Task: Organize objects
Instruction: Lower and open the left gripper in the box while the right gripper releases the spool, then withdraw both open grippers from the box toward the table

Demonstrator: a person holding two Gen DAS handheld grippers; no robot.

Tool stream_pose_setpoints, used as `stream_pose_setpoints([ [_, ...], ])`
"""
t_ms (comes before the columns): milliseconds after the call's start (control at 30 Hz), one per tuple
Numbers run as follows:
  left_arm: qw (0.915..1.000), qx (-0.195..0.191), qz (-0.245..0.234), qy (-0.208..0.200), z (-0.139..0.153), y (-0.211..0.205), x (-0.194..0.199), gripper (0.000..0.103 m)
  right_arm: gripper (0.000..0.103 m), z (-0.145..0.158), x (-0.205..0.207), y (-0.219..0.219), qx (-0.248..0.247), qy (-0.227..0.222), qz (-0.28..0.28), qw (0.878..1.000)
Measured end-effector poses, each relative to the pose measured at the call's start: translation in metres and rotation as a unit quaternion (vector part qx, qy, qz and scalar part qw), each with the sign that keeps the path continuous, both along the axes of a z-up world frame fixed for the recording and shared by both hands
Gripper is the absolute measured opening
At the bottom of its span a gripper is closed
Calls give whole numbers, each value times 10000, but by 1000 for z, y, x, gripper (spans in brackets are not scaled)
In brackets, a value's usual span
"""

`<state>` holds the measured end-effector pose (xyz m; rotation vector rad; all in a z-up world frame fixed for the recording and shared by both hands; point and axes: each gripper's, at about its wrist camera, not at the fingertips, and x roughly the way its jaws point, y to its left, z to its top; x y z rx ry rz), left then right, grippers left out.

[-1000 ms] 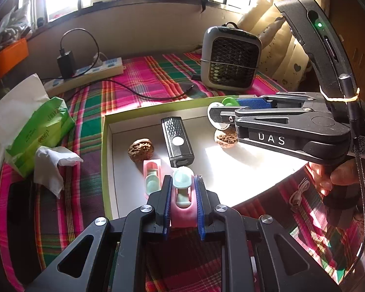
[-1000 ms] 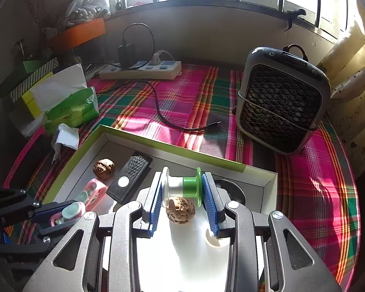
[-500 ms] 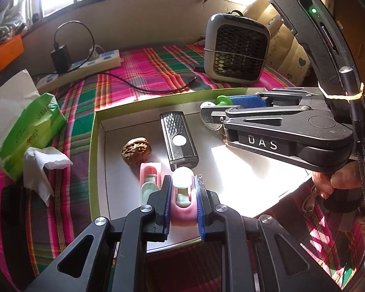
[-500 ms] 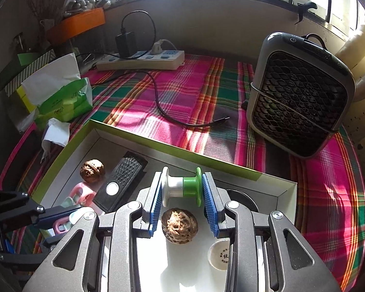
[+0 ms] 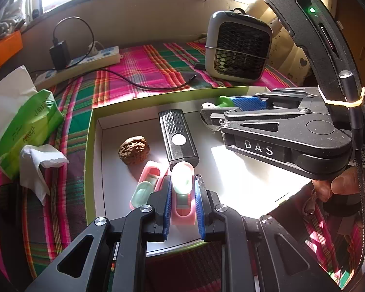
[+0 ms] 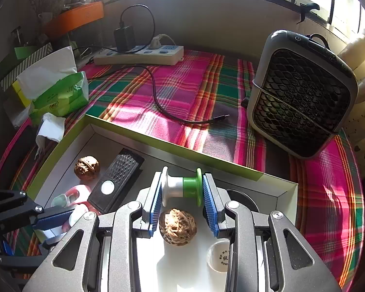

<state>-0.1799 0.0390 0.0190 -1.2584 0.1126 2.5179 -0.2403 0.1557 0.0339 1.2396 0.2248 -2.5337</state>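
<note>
On the plaid cloth [image 6: 182, 90] at far left lies a green tissue pack [image 5: 29, 133] with faint printed writing too small to read, a crumpled tissue [image 5: 40, 163] just beside it. Next comes the shallow tray [image 5: 90, 146], lime-green outside and white inside. Within it, from its left side: a wrinkled brown walnut [image 5: 134, 150], a pink clip [image 5: 146, 185] with a pale mint insert, then a second pink clip with a mint tip [image 5: 182, 194] clamped between the blue ribbed pads of the left gripper [image 5: 182, 206], low over the tray's near edge. A black remote-like device [image 5: 177, 137], textured at its top and bearing a white round button, lies just beyond. Farther right, the right gripper [image 6: 182, 202] pinches a spool [image 6: 182, 187], half white and half green, by its flanges; its side reads "DAS". Below its fingers sit a second walnut [image 6: 177, 226] and a small white cap [image 6: 220, 255] with tiny unreadable characters. Beyond the tray at right stands a grey fan heater [image 6: 301, 92].
</note>
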Motion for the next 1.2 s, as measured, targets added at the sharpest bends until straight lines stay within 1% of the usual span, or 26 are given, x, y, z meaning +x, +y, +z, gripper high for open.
stream_pose_setpoints([
  [200,10000,-14,30,-20,0,0,-1,18,33,2,-1,0,38,34,-40,10000],
  [267,10000,-19,54,-22,-1,-1,-1,23,33,2,-2,0,54,39,-48,10000],
  [400,9999,-29,101,-19,0,-2,-1,28,34,3,-1,0,64,58,-76,9999],
  [467,9999,-5,105,-22,0,-2,0,29,39,4,0,1,36,58,-84,9999],
  [533,10000,2,96,-21,0,-2,0,30,42,5,1,1,3,65,-91,9999],
  [700,9999,-3,112,2,2,-3,3,31,43,8,4,0,14,130,-106,9999],
  [833,9999,5,127,22,4,-3,6,32,47,11,8,1,-12,163,-142,9998],
  [1033,9998,24,138,102,10,-4,11,34,48,16,16,2,-54,223,-181,9996],
  [1200,9997,27,196,166,15,-7,16,36,48,20,25,8,-179,257,-270,9991],
])
